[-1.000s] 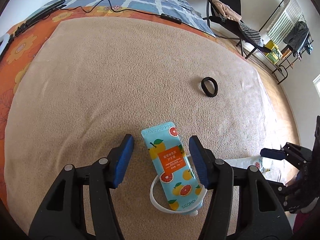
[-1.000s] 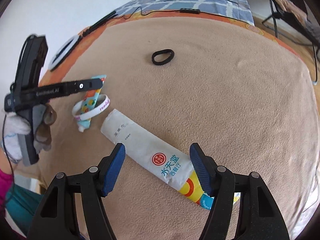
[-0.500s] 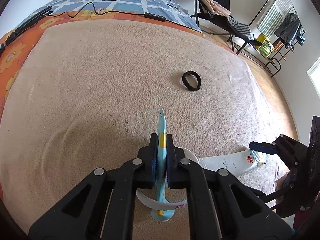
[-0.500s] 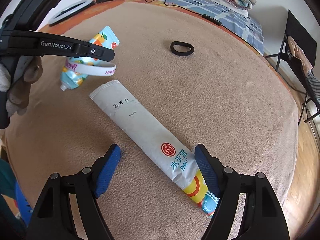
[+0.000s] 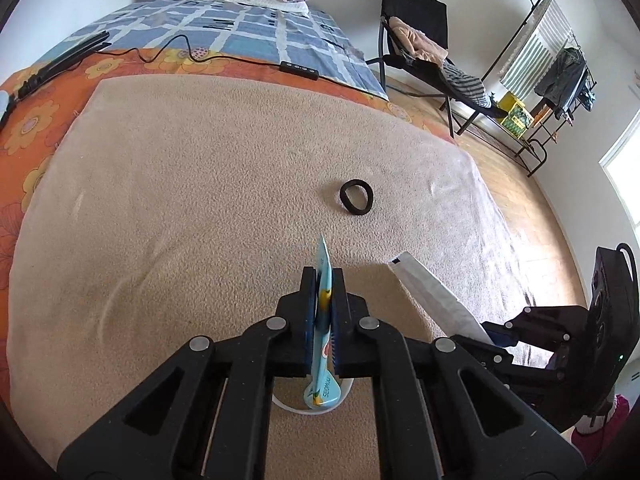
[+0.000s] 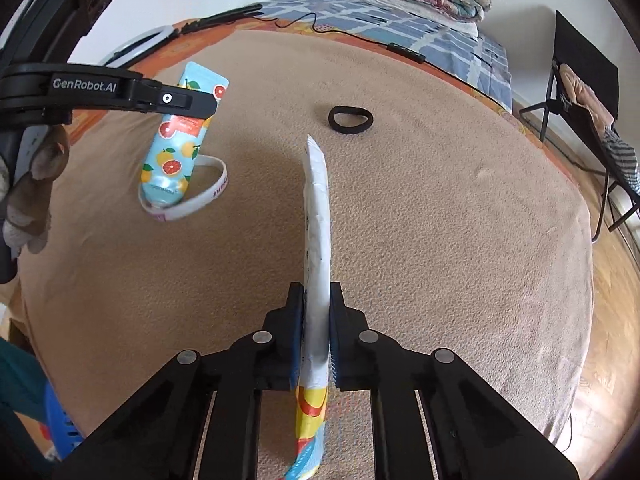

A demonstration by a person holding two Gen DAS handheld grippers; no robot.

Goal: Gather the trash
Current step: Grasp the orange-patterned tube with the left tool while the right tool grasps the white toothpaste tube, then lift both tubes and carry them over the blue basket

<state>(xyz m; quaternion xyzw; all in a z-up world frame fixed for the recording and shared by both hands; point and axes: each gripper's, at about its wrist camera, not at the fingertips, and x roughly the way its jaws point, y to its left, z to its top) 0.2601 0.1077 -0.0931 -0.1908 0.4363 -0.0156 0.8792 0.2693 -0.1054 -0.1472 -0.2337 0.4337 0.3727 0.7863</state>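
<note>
Left wrist view: left gripper [image 5: 324, 292] pinching fruit-print tube [image 5: 322, 322].
Right gripper [image 6: 317, 312]: clamped on white wet-wipe packet [image 6: 317, 240].
Blanket [image 5: 180, 200] centre: black hair tie [image 5: 357, 197].

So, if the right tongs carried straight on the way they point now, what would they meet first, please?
Probably the black hair tie lying on the beige blanket. The right tongs are shut on the white wipes packet, whose tip points almost at it. Depth is unclear, so they might pass above it.

1. Right claw [image 6: 314, 332] pinches a long white wet-wipe packet [image 6: 316, 216] edge-on above the beige blanket [image 6: 440, 220]
2. Left claw [image 6: 200, 102] holds a light-blue fruit-print tube [image 6: 176, 148]
3. Black hair tie [image 6: 351, 119] lies beyond
</note>
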